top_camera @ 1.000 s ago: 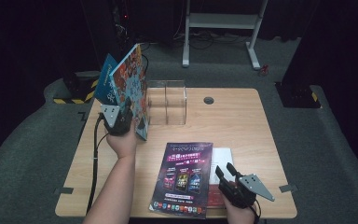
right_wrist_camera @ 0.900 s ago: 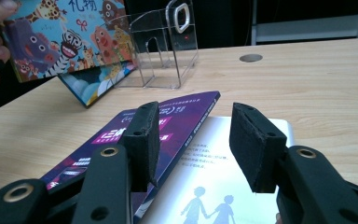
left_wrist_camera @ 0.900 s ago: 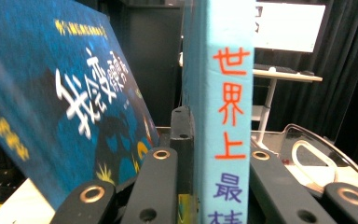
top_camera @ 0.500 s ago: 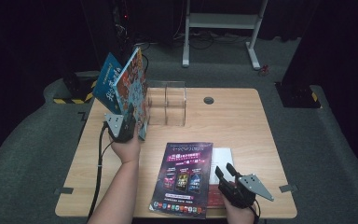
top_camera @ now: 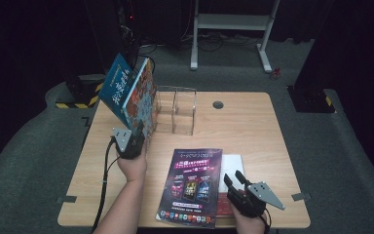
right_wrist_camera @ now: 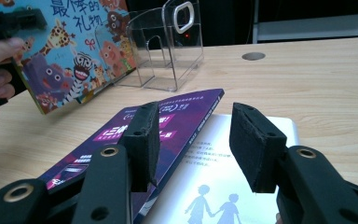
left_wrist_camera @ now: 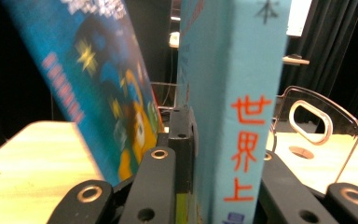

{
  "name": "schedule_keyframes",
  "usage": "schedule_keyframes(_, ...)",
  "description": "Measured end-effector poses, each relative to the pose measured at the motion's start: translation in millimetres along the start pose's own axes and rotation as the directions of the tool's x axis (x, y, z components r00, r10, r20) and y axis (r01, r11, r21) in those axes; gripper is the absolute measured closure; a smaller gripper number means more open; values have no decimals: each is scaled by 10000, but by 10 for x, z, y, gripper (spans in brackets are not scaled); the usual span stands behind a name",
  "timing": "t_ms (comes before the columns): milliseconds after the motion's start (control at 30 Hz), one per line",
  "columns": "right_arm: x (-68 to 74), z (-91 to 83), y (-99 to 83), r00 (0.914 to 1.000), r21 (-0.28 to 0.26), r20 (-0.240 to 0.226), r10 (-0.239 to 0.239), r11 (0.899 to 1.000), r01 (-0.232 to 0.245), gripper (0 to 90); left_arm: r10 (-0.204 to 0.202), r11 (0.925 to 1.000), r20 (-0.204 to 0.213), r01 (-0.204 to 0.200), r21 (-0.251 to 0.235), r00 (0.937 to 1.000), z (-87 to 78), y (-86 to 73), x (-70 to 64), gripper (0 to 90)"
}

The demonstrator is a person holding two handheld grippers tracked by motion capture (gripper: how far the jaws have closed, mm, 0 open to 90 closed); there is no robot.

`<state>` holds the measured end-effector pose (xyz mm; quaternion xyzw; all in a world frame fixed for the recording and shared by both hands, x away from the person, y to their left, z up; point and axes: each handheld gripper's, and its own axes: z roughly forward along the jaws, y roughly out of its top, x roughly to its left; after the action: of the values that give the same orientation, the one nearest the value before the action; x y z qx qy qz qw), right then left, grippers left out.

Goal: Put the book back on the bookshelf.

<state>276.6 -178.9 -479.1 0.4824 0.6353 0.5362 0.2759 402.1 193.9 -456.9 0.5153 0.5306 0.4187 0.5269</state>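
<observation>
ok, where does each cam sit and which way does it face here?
High view: above the person's side, looking forward and down on the table; forearms, left gripper, right gripper.
Left gripper view: along its jaws, shut on the blue book.
Right gripper view: along open jaws over the purple magazine.
Shared: the clear rack shows in all three.
</observation>
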Motion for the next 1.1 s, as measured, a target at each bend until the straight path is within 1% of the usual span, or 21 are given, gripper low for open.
schedule_keyframes(67, 3, 1, 1, 10000, -3, -5, -5, 10000, 5, 529, -306, 9995, 73, 306, 100, 9995, -8, -4, 30, 795)
schedule_keyframes(133, 10, 9, -1, 10000, 29, -20, -22, 10000, 22, 529, -362, 9990, 98, 360, 253, 9993, -12, 0, 49, 794)
schedule_keyframes(267, 32, 18, 1, 10000, 25, -59, -69, 10000, 69, 529, -351, 9985, 236, 341, 426, 9991, -13, -16, 37, 784)
schedule_keyframes(500, 33, 20, 5, 10000, 15, -46, -69, 10000, 69, 529, -313, 9967, 297, 290, 760, 9991, 0, -68, -70, 770)
schedule_keyframes(600, 27, 22, 3, 10000, 27, -60, -55, 10000, 56, 529, -332, 9963, 312, 306, 809, 9990, 5, -88, -118, 761)
schedule_keyframes(767, 14, 17, 4, 10000, 15, -55, -35, 10000, 35, 529, -183, 9966, 311, 157, 811, 9993, 3, -102, -168, 755)
schedule_keyframes(967, 17, 20, 5, 10000, 20, -62, -52, 10000, 52, 529, -237, 9963, 364, 206, 830, 9991, -13, -121, -212, 741)
schedule_keyframes(1100, 16, 12, 9, 10000, -7, -53, -48, 10000, 48, 529, -481, 9954, 473, 440, 851, 9977, -12, -117, -202, 721)
